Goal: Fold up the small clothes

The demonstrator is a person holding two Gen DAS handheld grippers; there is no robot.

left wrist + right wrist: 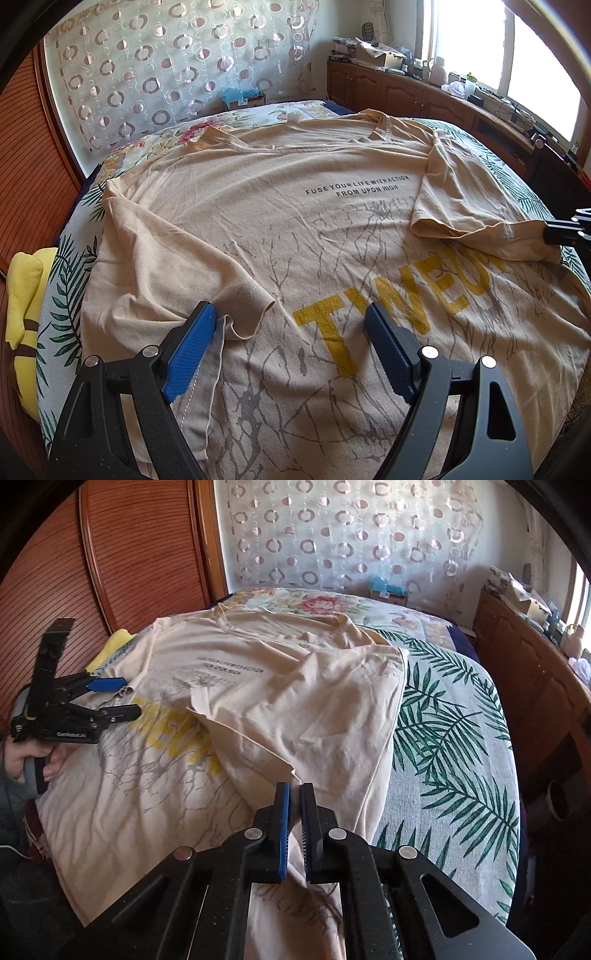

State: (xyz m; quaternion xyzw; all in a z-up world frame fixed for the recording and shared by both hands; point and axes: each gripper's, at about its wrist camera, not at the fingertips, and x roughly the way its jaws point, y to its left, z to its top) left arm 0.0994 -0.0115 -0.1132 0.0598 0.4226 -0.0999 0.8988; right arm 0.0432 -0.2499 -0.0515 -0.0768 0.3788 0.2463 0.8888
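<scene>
A beige T-shirt (pixel 280 206) with yellow letters and grey branch print lies spread on the bed, both sleeves folded inward. My left gripper (pixel 291 317) is open, low over the shirt, its left finger (pixel 192 343) against the folded left sleeve's hem. In the right wrist view my right gripper (pixel 293 794) is shut on the folded-over right side of the shirt (pixel 317 716). The left gripper (pixel 125 698) shows there at the far left, open over the shirt's other side.
The bed has a palm-leaf cover (pixel 454 738) and a floral quilt (pixel 207 127) at the far end. A yellow cloth (pixel 24 280) lies at the left edge by a wooden wardrobe (pixel 140 554). Wooden cabinets (pixel 424 96) with clutter run under the window.
</scene>
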